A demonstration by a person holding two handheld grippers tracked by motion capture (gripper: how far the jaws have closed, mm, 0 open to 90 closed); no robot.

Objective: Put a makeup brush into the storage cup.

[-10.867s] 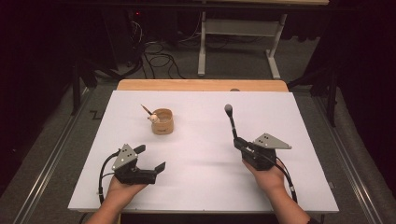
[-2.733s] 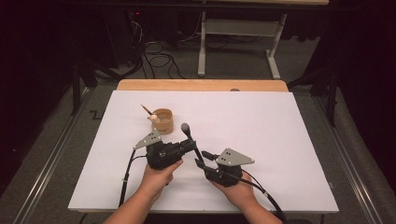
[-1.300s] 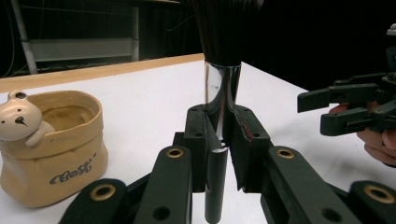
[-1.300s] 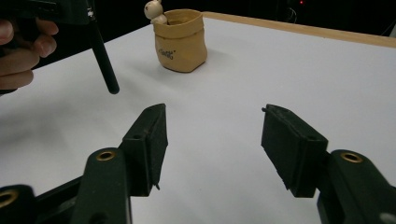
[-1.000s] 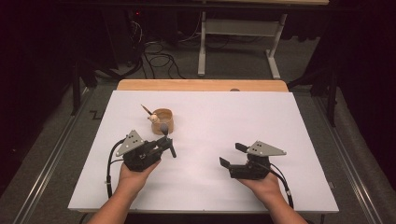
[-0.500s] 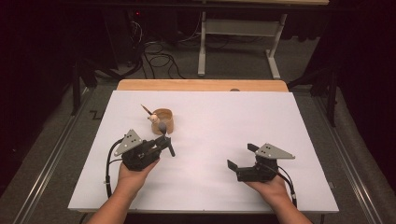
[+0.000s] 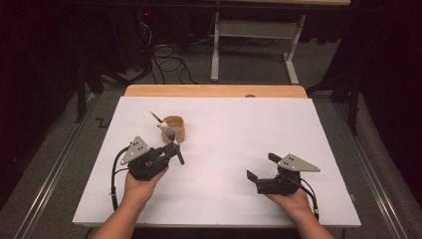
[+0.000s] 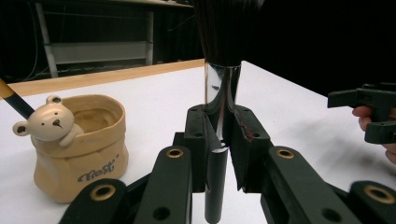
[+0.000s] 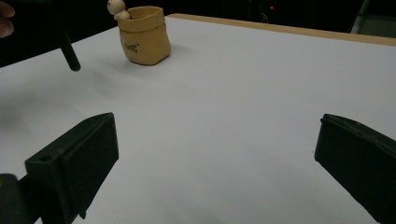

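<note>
My left gripper [image 7: 171, 150] is shut on a makeup brush [image 7: 169, 134] with a black handle, a silver ferrule [image 8: 222, 88] and dark bristles. The brush stands tilted just in front of a tan pot [image 7: 175, 128]. In the left gripper view the pot [image 8: 79, 144] is left of the jaws and has a small bear figure [image 8: 49, 122] on its rim. My right gripper [image 7: 262, 167] is held low over the white table top [image 7: 229, 134] at the front right. It is open, its jaws have just been opening wide, and nothing is between them [image 9: 215, 158].
A pencil [image 8: 11, 99] leans in the pot. A wooden strip [image 7: 214, 90] runs along the table's far edge, with a white desk frame [image 7: 254, 45] and cables on the floor beyond. In the right gripper view the pot [image 9: 144, 35] and the brush handle's end [image 9: 69, 53] lie far left.
The right hand has drifted a little right and toward the front edge, its jaws wider apart. The left gripper holds the brush in the same place by the pot.
</note>
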